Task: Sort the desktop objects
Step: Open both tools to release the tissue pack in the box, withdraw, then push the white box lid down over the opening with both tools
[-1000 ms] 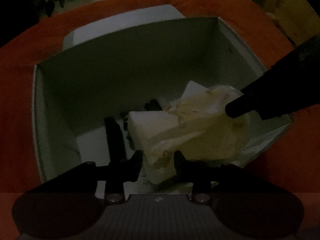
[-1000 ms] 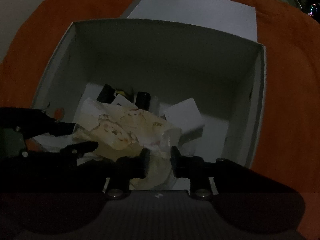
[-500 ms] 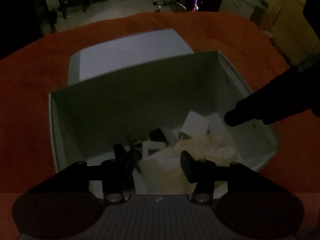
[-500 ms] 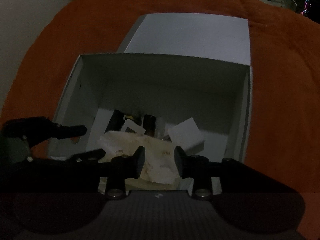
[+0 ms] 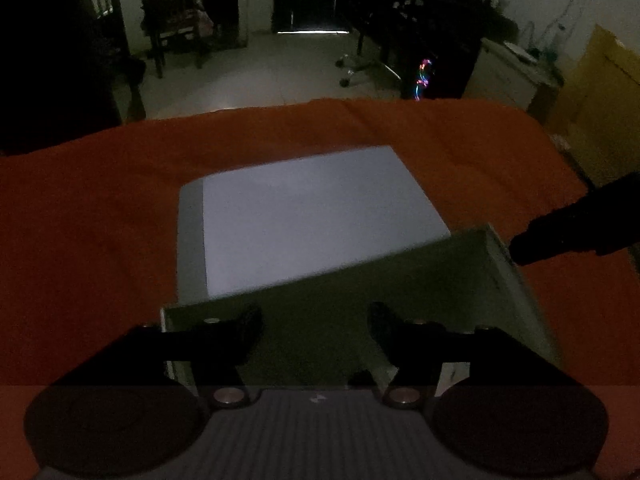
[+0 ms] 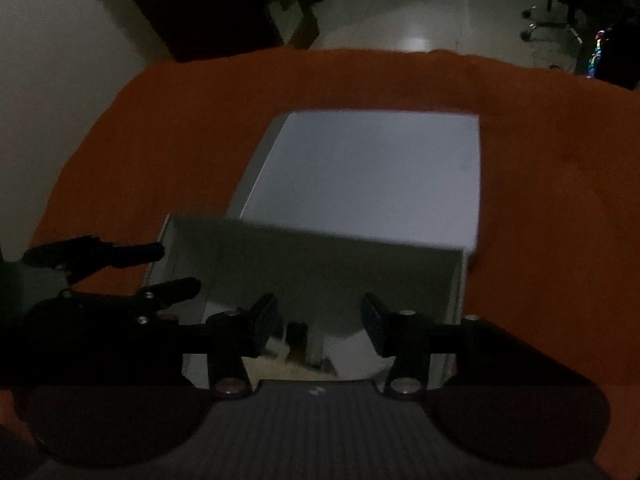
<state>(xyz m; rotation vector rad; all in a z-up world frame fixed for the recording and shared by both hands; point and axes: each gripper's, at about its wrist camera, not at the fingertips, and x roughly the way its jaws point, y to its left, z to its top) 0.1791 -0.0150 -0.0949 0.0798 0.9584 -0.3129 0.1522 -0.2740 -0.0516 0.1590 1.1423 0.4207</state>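
Observation:
An open white box sits on the orange cloth, its lid lying flat behind it. My left gripper is open and empty above the box's near side. My right gripper is open and empty above the same box; below it I see a bit of the crumpled pale tissue and a dark object inside. The lid shows behind the box. The left gripper also shows at the left, and a right finger reaches the box's right rim.
The orange cloth covers the table around the box. Beyond the far edge are a floor, a wooden chair and an office chair base. A yellow cabinet stands at the right.
Both grippers let go of the crumpled tissue, opened, and rose back from the box. The tissue now lies inside the box, mostly out of view.

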